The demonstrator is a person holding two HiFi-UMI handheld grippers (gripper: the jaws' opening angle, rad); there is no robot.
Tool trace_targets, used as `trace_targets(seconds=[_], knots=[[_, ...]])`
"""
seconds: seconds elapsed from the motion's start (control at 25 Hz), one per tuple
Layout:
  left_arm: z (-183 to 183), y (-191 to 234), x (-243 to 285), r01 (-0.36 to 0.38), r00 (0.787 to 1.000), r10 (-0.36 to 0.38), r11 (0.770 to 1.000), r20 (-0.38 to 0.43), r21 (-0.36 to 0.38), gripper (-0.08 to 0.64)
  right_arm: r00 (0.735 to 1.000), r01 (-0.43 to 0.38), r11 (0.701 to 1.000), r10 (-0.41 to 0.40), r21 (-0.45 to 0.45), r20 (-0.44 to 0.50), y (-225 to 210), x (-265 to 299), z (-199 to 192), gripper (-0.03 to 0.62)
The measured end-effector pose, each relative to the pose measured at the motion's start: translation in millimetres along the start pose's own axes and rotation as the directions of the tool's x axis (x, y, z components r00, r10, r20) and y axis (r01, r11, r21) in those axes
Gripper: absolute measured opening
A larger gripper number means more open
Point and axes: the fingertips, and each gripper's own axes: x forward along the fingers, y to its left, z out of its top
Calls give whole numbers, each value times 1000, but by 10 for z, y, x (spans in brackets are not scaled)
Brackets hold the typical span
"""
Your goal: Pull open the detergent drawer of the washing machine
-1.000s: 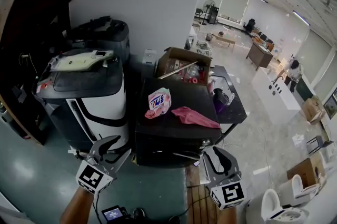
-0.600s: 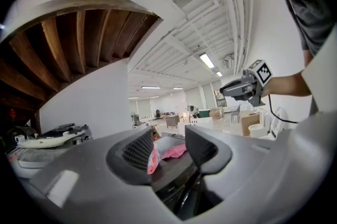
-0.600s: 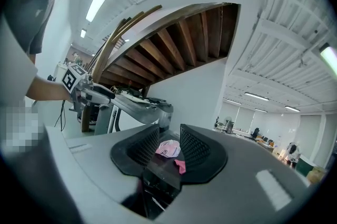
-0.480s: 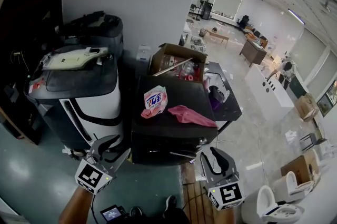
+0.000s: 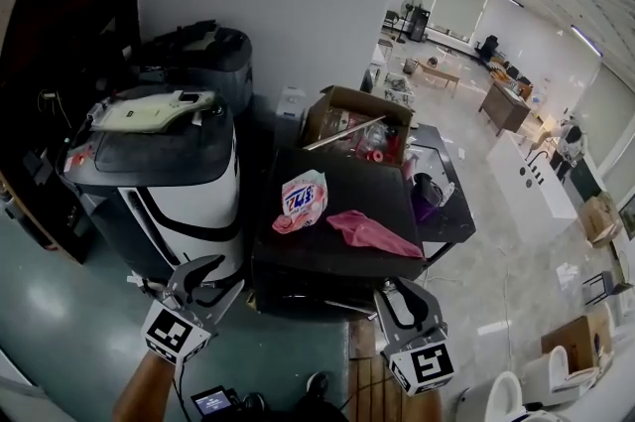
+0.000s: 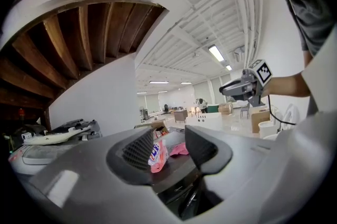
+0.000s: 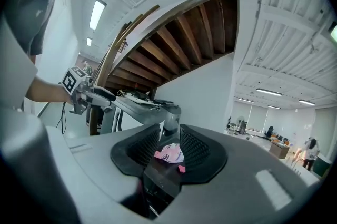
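Head view, from the left: a white-and-black machine (image 5: 189,202) stands at the far left, and a flat white tool (image 5: 149,110) lies on its dark lid. Below it, at the lower left of the frame, the left gripper (image 5: 220,273) is held in front of the gap between that machine and the black washing machine (image 5: 298,246) at centre. Left gripper view shows its jaws standing apart with a clear gap and nothing gripped.

On the washing machine's flat top lies a pink detergent bag (image 5: 303,200). A crumpled pink cloth (image 5: 372,233) lies near it on the right. Both show through the left gripper's gap, well beyond the pads. An open cardboard box (image 5: 357,117) sits behind the washing machine, by the wall.

The washing machine's front face drops away in deep shadow between the two grippers. The detergent drawer cannot be picked out on that dark front, so I cannot tell whether it is in or out.

The right gripper (image 5: 402,291) is close to the washing machine's front right corner; contact cannot be told. Right gripper view shows its ribbed pads apart by a narrow gap and clamped on nothing, with the washing machine's dark edge and the bag visible past them.

Right of the washing machine stands a low dark side table (image 5: 451,221) with small items on it.
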Motion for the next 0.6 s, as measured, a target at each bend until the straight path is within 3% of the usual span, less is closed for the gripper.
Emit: trace_targets(seconds=[0.28, 0.6], knots=[[-63, -6, 242, -99, 994, 98, 995, -49, -19, 203, 994, -103, 995, 102, 6, 23, -356, 318, -137, 104], [-110, -69, 492, -214, 973, 209, 976, -101, -40, 202, 976, -208, 978, 206, 18, 66, -742, 605, -262, 104]])
